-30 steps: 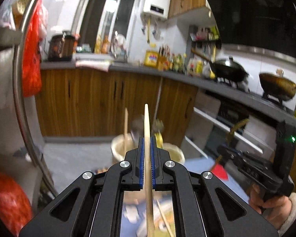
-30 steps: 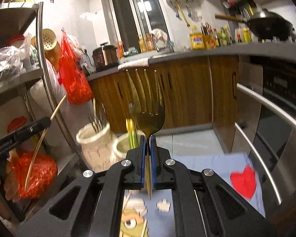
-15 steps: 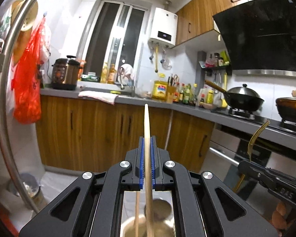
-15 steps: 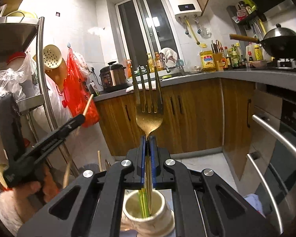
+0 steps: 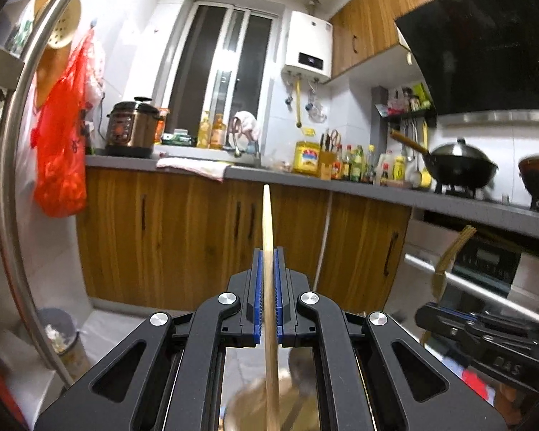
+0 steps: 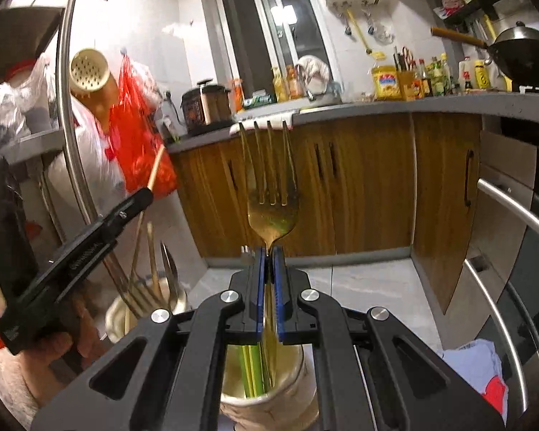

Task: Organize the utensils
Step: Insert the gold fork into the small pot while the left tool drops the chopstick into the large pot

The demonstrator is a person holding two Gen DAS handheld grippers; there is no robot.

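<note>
— Left gripper clamped on chopstick, pot blurred below fingertips. Right gripper clamped on fork, cup directly beneath.

— Could snag on green sticks if dropped crooked.

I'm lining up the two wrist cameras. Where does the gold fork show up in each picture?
Left wrist: gold fork at right edge, tilted, clamped in right gripper.
Right wrist: gold fork at centre, upright, tines up, between the blue pads.
Shared landmark: pressure cooker on the counter.
</note>
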